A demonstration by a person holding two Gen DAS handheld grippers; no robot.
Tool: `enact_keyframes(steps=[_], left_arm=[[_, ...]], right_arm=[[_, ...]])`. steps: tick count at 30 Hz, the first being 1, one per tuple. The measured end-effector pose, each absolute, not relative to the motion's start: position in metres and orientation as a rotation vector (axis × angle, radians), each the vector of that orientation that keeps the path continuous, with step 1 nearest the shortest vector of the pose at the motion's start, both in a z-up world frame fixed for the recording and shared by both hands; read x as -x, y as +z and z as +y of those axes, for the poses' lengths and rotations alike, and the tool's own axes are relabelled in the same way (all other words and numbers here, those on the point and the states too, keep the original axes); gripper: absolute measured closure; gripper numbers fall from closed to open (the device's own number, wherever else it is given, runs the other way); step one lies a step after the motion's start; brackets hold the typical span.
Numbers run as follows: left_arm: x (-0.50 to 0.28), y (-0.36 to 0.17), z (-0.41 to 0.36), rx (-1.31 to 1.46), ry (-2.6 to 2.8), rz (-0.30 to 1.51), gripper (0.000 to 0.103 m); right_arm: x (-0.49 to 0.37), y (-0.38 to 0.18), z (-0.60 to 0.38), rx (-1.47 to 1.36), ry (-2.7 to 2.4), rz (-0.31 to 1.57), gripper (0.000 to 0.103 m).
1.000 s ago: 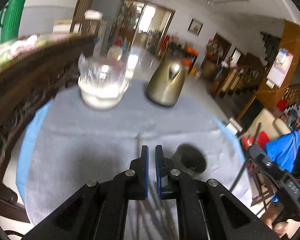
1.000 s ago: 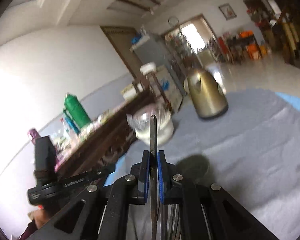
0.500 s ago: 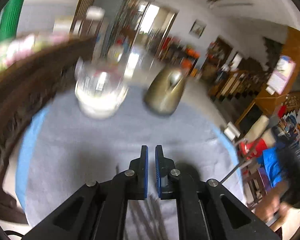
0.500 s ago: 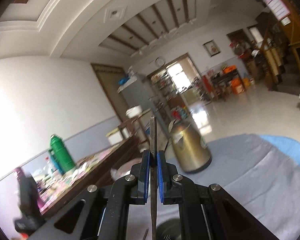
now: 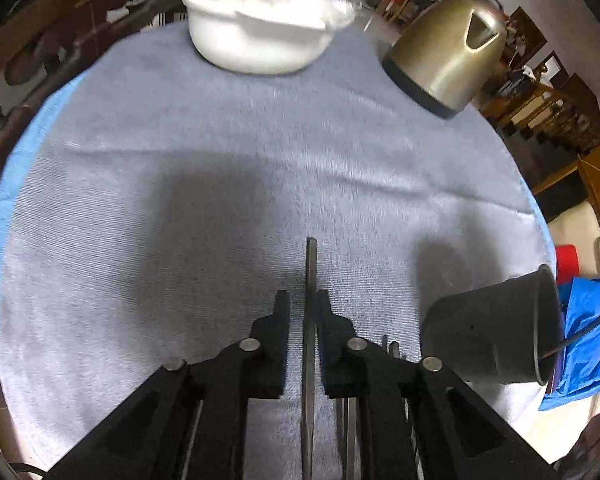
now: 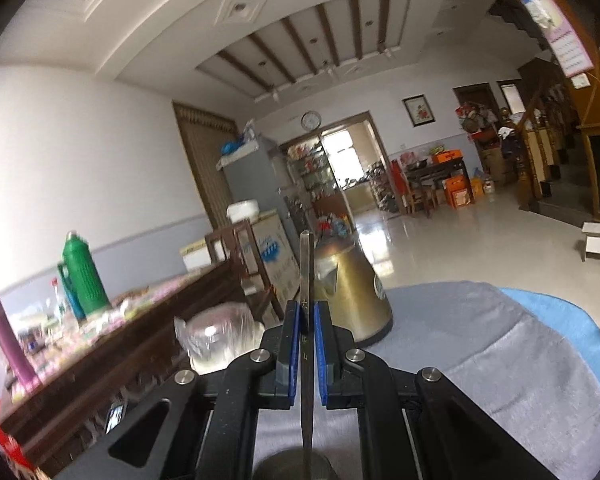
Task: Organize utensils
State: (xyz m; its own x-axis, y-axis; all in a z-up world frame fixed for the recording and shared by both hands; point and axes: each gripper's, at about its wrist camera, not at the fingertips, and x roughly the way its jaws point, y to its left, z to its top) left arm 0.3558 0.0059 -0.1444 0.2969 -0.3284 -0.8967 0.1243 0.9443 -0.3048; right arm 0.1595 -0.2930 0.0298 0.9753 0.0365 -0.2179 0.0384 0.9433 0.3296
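A long metal chopstick lies on the grey cloth, between the jaws of my left gripper. Those jaws are opening, and a gap shows on each side of the stick. More chopsticks lie just to its right under the fingers. A dark cup-shaped holder stands at the right, and a thin rod reaches into its mouth. My right gripper is shut on another metal chopstick, which points up and forward. The holder's dark rim sits right below it.
A white bowl under clear plastic wrap and a gold kettle stand at the far side of the round table. A dark carved wooden bench runs along the left. A blue cloth hangs beyond the table's right edge.
My left gripper has dropped toward the cloth and tipped downward; its jaws have parted around a chopstick. The right gripper, still holding its chopstick, has tilted up to face the room.
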Motion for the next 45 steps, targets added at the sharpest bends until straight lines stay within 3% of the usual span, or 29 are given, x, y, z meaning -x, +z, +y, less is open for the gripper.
enact_keyframes(steps=[6, 8, 9, 10, 12, 16, 21, 24, 30, 34, 36, 40, 43, 45], left_arm=[[-0.360, -0.159, -0.008, 0.138, -0.307, 1.251, 0.085], [-0.361, -0.160, -0.010, 0.118, -0.309, 1.247, 0.085], [-0.362, -0.160, -0.011, 0.113, -0.310, 1.248, 0.085], [-0.362, -0.160, -0.012, 0.108, -0.309, 1.247, 0.085], [-0.360, -0.161, -0.013, 0.095, -0.310, 1.245, 0.096], [-0.353, -0.150, -0.008, 0.132, -0.301, 1.191, 0.098], [-0.333, -0.097, 0.000, 0.155, -0.325, 1.041, 0.098], [-0.320, -0.071, -0.006, 0.034, -0.303, 0.953, 0.098], [-0.342, -0.128, 0.012, 0.188, -0.280, 1.209, 0.097], [-0.346, -0.155, 0.005, 0.178, -0.257, 1.264, 0.096], [-0.352, -0.162, -0.002, 0.154, -0.242, 1.283, 0.089], [-0.363, -0.166, -0.015, 0.119, -0.218, 1.266, 0.085], [-0.364, -0.167, -0.023, 0.072, -0.209, 1.254, 0.085], [-0.364, -0.168, -0.027, 0.028, -0.206, 1.241, 0.097]], right_arm=[[-0.154, 0.004, -0.293, -0.376, 0.081, 0.351, 0.093], [-0.149, 0.000, -0.299, -0.405, 0.109, 0.376, 0.087], [-0.145, 0.000, -0.300, -0.420, 0.117, 0.378, 0.077], [-0.140, -0.001, -0.304, -0.441, 0.123, 0.377, 0.060], [-0.125, -0.001, -0.312, -0.485, 0.107, 0.344, 0.035], [-0.093, 0.001, -0.323, -0.480, 0.077, 0.299, 0.036], [-0.066, 0.000, -0.341, -0.454, 0.023, 0.288, 0.036], [-0.060, -0.008, -0.350, -0.478, 0.008, 0.315, 0.036], [-0.051, -0.036, -0.347, -0.507, 0.063, 0.404, 0.036], [-0.042, -0.061, -0.339, -0.517, 0.104, 0.477, 0.037], [-0.040, -0.076, -0.333, -0.520, 0.120, 0.524, 0.038], [-0.037, -0.096, -0.323, -0.528, 0.151, 0.589, 0.038], [-0.036, -0.098, -0.319, -0.515, 0.160, 0.595, 0.038], [-0.037, -0.098, -0.319, -0.516, 0.163, 0.590, 0.038]])
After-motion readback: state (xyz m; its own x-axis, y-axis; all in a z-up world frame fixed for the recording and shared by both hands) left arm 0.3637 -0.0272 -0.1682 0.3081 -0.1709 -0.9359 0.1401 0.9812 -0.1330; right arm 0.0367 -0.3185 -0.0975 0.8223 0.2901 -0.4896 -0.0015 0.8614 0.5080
